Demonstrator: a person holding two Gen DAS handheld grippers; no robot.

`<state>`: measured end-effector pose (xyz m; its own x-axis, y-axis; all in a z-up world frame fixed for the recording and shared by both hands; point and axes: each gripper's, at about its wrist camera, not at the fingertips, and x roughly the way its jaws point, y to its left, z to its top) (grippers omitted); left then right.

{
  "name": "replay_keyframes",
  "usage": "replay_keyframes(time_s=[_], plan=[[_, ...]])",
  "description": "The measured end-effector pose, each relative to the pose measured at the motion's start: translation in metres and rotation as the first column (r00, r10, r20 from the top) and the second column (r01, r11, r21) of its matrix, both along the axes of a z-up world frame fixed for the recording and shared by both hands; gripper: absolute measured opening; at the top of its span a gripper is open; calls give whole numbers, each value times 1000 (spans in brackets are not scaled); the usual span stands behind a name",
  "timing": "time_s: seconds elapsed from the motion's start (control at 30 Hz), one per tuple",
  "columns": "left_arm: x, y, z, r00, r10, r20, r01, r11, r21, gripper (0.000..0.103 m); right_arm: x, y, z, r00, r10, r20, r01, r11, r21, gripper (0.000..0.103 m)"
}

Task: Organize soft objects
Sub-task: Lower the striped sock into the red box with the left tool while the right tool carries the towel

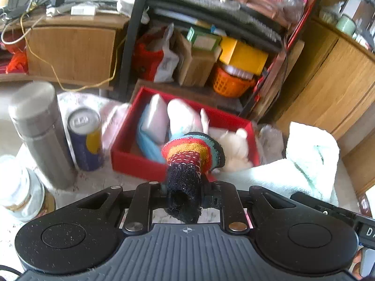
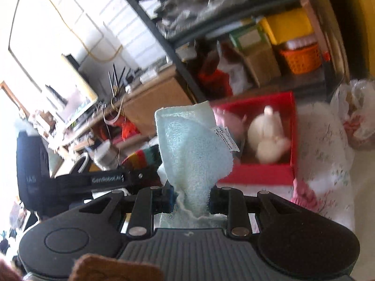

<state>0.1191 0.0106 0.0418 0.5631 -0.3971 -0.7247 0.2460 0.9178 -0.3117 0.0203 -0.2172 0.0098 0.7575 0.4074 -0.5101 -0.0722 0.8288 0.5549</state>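
Mid-carry: left gripper (image 1: 185, 187) clamped on striped sock (image 1: 191, 154), right gripper (image 2: 191, 197) clamped on mint towel (image 2: 194, 149), both just short of red box (image 1: 131, 161). Box already holds plush (image 1: 236, 147) and other soft items. Next, likely: carry over box rim, drop into free space, sock first.

I'm seeing my left gripper (image 1: 185, 188) and right gripper (image 2: 191, 197) showing black ribbed housings with silver screws.
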Motion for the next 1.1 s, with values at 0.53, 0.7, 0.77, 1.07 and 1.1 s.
replay_keyframes(time_s=[0.53, 0.7, 0.77, 1.07, 1.1], plan=[[19, -11, 31, 993, 32, 111, -28, 999, -40, 20, 20, -11, 39, 986, -95, 139, 93, 995, 21, 0], [28, -16, 35, 992, 33, 126, -27, 998, -50, 20, 31, -12, 41, 982, -109, 153, 109, 994, 9, 0], [32, -19, 36, 991, 37, 132, -31, 998, -48, 20, 35, -15, 42, 981, -118, 157, 119, 993, 4, 0], [54, -31, 33, 988, 44, 151, -39, 999, -38, 21, 63, -26, 35, 978, -147, 148, 152, 988, -23, 0], [56, -32, 31, 988, 45, 150, -40, 999, -34, 21, 66, -26, 34, 978, -149, 146, 154, 988, -25, 0]])
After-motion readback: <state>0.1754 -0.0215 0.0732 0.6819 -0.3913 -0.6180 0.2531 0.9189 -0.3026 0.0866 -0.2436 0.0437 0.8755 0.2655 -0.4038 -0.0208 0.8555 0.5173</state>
